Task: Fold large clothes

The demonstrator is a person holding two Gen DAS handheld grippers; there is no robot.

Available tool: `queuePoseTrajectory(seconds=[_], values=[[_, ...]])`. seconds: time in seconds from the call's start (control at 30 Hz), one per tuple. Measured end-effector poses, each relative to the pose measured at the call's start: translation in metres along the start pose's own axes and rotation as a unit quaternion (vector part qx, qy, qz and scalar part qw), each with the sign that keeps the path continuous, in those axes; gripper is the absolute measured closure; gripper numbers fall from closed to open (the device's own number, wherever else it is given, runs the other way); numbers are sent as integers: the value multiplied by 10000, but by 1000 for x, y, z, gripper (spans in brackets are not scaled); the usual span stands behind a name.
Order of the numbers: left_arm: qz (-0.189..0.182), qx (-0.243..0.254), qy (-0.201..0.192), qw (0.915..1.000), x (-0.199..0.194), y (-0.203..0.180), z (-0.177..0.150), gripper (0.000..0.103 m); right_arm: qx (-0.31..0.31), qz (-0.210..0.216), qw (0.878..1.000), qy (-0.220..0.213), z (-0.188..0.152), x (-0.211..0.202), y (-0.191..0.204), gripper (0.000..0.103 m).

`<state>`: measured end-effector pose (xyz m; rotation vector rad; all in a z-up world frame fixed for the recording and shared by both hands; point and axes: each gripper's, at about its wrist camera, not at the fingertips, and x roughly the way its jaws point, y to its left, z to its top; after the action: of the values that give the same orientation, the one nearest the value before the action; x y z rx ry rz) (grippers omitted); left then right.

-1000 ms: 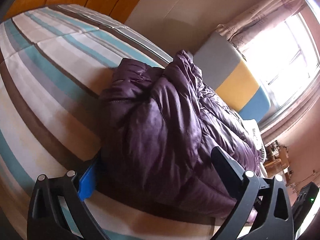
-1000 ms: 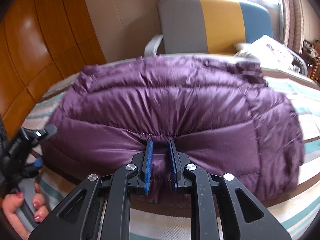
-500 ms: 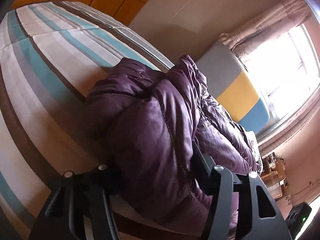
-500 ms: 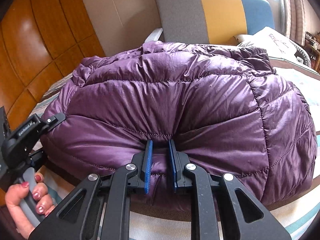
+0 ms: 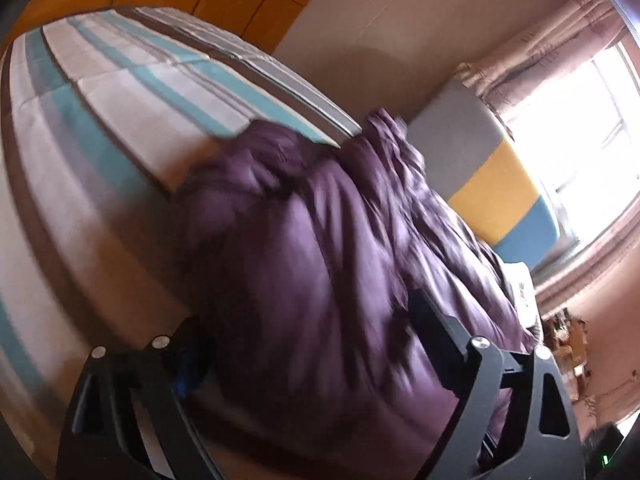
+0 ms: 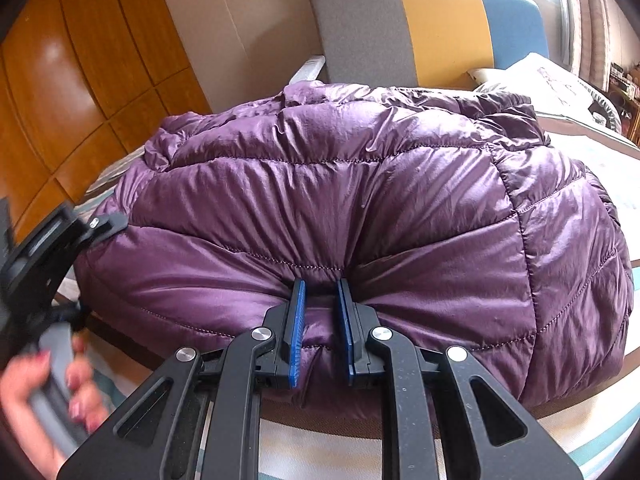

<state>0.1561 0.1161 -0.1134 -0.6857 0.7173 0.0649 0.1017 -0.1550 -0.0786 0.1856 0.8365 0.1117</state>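
Though blurred leftward, puffy quilted purple jacket (image 6: 360,208).

Jacket (image 6: 360,208) fills frame centre, lying on bed (image 6: 600,160). Chair (image 6: 432,32) behind it, top centre. Pillow (image 6: 536,80) upper right on bed. Wood panels (image 6: 60,92) upper left.

- Purple puffer jacket (image 6: 360,208): quilted cloth with a satin sheen, creased, stitched in rows.
- Bed cover (image 5: 120,112): matt striped woven cloth.
- Right gripper (image 6: 322,320): matt black plastic arms, bright metal pins, blue ribbed pads.
- Wall panels (image 6: 52,92): glossy varnished wood.
- Chair back (image 6: 432,32): matt fabric upholstery.
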Motion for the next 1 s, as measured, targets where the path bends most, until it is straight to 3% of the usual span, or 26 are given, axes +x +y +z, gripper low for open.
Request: queuePoseTrajectory(seconds=[0.1, 0.13, 0.27, 0.37, 0.6, 0.7, 0.8, 0.83, 0.87, 0.97, 1.0], values=[[-214, 143, -5, 9997, 14, 2, 13, 14, -20, 21, 10000, -11, -1, 1, 1, 86], [-288, 127, -11, 9995, 16, 3, 14, 18, -19, 15, 10000, -13, -1, 1, 1, 86], [-429, 211, 64, 9988, 18, 3, 9, 56, -34, -11, 10000, -22, -1, 2, 2, 86], [-673, 147, 40, 9976, 9, 6, 5, 76, -13, 27, 10000, 6, 0, 1, 1, 86], [-1131, 57, 110, 9935, -34, 26, -6, 82, 177, 338, 9992, 147, -10, -18, -13, 86], [-1092, 130, 120, 9939, -53, 44, -17, 79, 15, 540, 9985, 114, -17, -33, -12, 86], [-1094, -24, 170, 9938, -49, 55, -16, 67, 95, 585, 9976, -359, -12, -49, -18, 86], [-1084, -72, 179, 9939, -47, 57, -16, 60, 163, 537, 9974, -452, -9, -50, -21, 86], [-1016, -119, 141, 9946, -47, 58, -16, 42, 238, 508, 9971, -521, -4, -50, -24, 86], [-1046, -186, -193, 9942, -53, 58, -17, 18, 305, 194, 9982, -483, 9, -37, -32, 86], [-1062, -192, -288, 9937, -54, 56, -16, 15, 342, 206, 9984, -406, 11, -30, -34, 86]])
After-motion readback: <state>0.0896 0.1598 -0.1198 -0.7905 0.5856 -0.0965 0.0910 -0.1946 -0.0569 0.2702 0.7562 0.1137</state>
